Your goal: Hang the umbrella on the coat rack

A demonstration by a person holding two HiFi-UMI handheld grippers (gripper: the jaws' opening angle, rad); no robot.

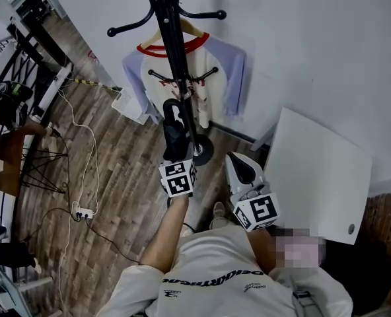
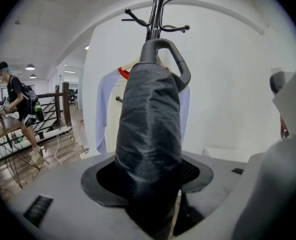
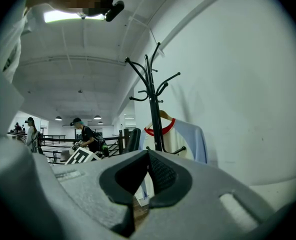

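Note:
A folded black umbrella in its sleeve stands upright in my left gripper, which is shut on its lower part. Its loop handle points up, close in front of the black coat rack. In the left gripper view the umbrella fills the middle, with the coat rack and its hooks right behind the handle. A white and light-blue shirt hangs on the rack. My right gripper hangs beside it on the right, pads together and nothing between them. In the right gripper view the rack stands ahead.
A white panel leans against the wall on the right. A power strip and cables lie on the wood floor to the left, near a black railing. People walk in the background on the left.

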